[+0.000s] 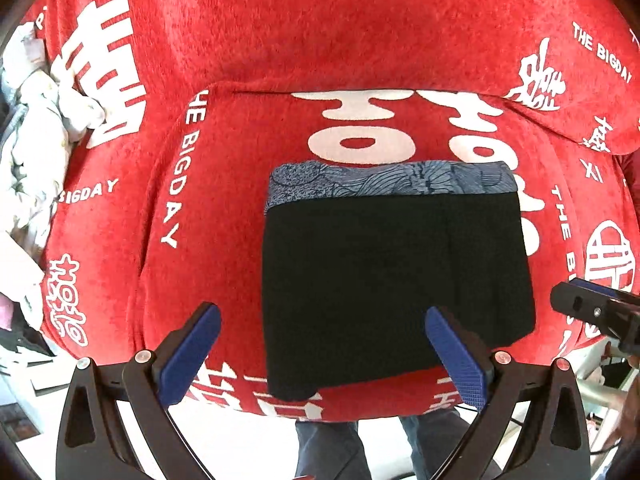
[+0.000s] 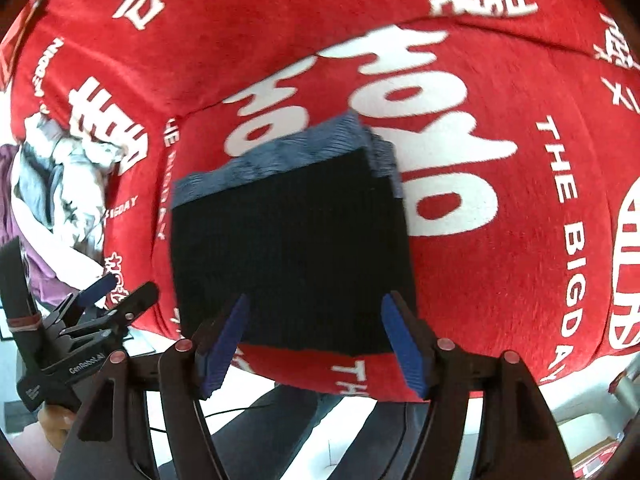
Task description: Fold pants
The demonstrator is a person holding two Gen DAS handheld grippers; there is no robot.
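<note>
Pants (image 1: 396, 272) lie folded into a compact black rectangle w/ a blue-grey patterned waistband (image 1: 392, 182) along the far edge. They rest flat on the red blanket (image 1: 280, 40), on its raised folded part, close to the near edge of that part. In the right wrist view the pants (image 2: 292, 252) show stacked layers at the far right corner, and the picture is a bit blurred there.

Left gripper (image 1: 322, 350) hangs above the near left part of the pants, jaws wide apart, nothing between them. One blue pad (image 1: 192, 354) is over the red blanket left of the pants; the other pad is over the near right part of the black fabric. Whether any pad touches the fabric I cannot tell.

Right gripper (image 2: 316, 344) is also spread wide and holds nothing; its fingertips are at the near edge of the pants, approx. one at each side of that edge. In the left wrist view the right gripper (image 1: 596, 312) shows at the right border, just beside the pants' right edge.

The red blanket has big white characters and the words "THE BIGDAY". A pile of light crumpled clothes (image 1: 36, 128) lies at the far left, well apart from the pants. Below the blanket edge the person's legs (image 1: 332, 448) in dark trousers are visible.
</note>
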